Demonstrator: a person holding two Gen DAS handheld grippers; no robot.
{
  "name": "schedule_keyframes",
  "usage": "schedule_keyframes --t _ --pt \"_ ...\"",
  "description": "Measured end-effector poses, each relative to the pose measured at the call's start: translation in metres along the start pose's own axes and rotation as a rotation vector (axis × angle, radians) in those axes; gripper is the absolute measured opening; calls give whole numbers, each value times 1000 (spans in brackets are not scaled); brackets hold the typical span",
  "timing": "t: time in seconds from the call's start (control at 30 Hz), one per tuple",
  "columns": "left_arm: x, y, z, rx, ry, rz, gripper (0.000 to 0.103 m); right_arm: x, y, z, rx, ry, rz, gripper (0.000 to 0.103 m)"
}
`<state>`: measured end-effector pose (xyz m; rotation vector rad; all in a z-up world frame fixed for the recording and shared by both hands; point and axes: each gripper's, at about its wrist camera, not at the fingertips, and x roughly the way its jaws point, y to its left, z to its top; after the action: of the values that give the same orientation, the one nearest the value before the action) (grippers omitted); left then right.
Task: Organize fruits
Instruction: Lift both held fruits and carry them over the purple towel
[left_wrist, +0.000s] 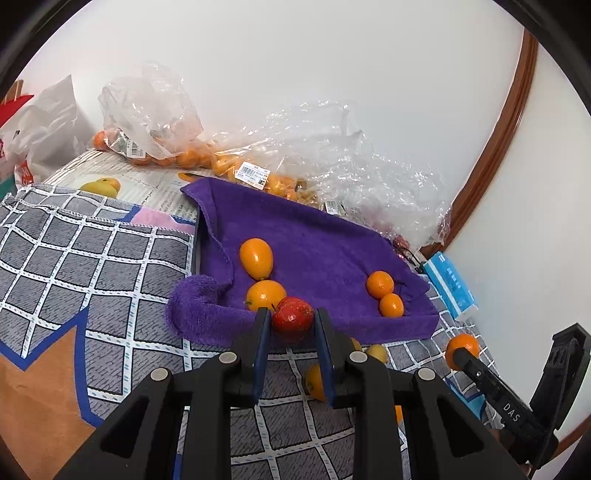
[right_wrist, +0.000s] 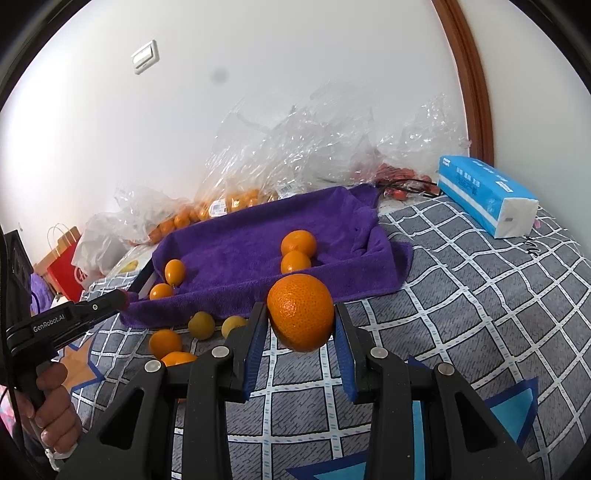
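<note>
My left gripper (left_wrist: 291, 319) is shut on a small red apple (left_wrist: 293, 316) at the near edge of a purple towel tray (left_wrist: 321, 240). Two orange fruits (left_wrist: 256, 257) lie at the tray's left, two small oranges (left_wrist: 379, 284) at its right. My right gripper (right_wrist: 300, 323) is shut on a large orange (right_wrist: 301, 316), held above the bedspread in front of the tray (right_wrist: 240, 240). The right gripper with its orange also shows in the left wrist view (left_wrist: 461, 349). The left gripper shows in the right wrist view (right_wrist: 118, 299).
Loose oranges and yellow fruits (right_wrist: 201, 325) lie on the checked bedspread (right_wrist: 461, 295) in front of the tray. Clear plastic bags with oranges (left_wrist: 155, 122) lie along the wall. A blue tissue pack (right_wrist: 487, 195) lies at the right. A red paper bag (right_wrist: 64, 269) stands far left.
</note>
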<state>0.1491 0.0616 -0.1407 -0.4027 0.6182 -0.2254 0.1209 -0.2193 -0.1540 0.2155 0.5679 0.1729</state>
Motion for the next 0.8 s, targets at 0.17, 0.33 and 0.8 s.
schedule_keyframes --t 0.17,0.33,0.8 --pt "-1 7 3 -38 -2 -10 23 -2 -1 1 5 -13 -18 35" --pt "-5 11 5 -63 -15 -15 23 -4 -4 1 14 -18 -52 35" --pt "-19 -1 41 8 -1 37 23 -6 23 48 -38 -19 -9 35"
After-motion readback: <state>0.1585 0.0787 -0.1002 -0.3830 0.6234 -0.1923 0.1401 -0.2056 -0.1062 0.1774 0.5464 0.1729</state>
